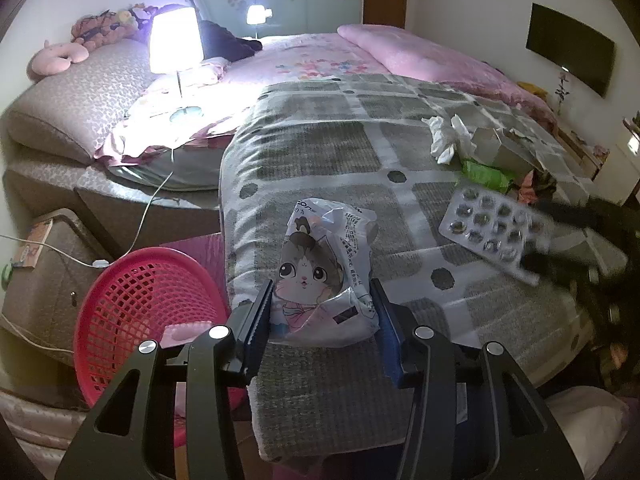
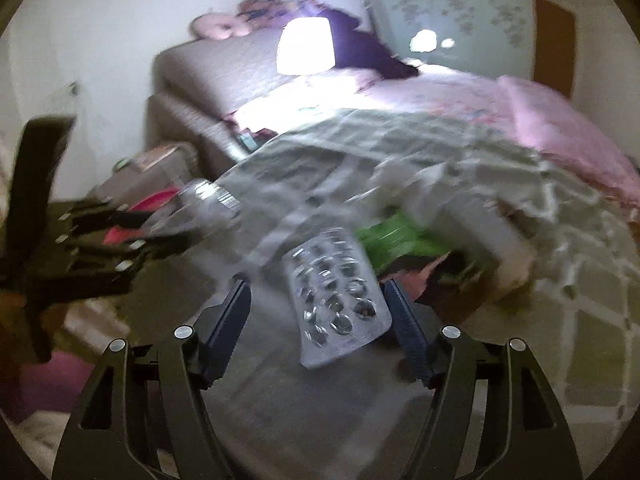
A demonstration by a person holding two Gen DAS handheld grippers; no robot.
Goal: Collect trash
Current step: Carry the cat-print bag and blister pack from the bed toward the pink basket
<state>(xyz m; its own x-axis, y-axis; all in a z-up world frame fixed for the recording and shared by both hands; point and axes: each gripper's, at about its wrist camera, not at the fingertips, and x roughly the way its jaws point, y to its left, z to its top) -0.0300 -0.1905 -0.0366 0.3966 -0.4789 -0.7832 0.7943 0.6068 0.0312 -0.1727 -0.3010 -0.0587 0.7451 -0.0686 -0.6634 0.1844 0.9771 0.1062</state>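
Left wrist view, item one: my left claw (image 1: pixel 322 304) is clamped on a white cat-print packet (image 1: pixel 324 268), both pads pressed to its sides, held above the near edge of the grey checked blanket (image 1: pixel 320 152) on the bed. Item two: a red mesh basket (image 1: pixel 140 304) on the floor at about eight o'clock from the packet, just beside the bed. Item three: a silver blister pack (image 1: pixel 492 232) at three o'clock, blurred, by my right claw's dark fingers. Item four: crumpled white tissue (image 1: pixel 446 138), a white carton (image 1: pixel 500 148) and a green wrapper (image 1: pixel 486 174) heaped at one o'clock. Right wrist view, blurred: my right claw (image 2: pixel 318 312) stands apart, the blister pack (image 2: pixel 336 304) between its fingers, near the right one; contact I cannot tell. Lit lamp (image 2: pixel 306 46) at twelve o'clock.
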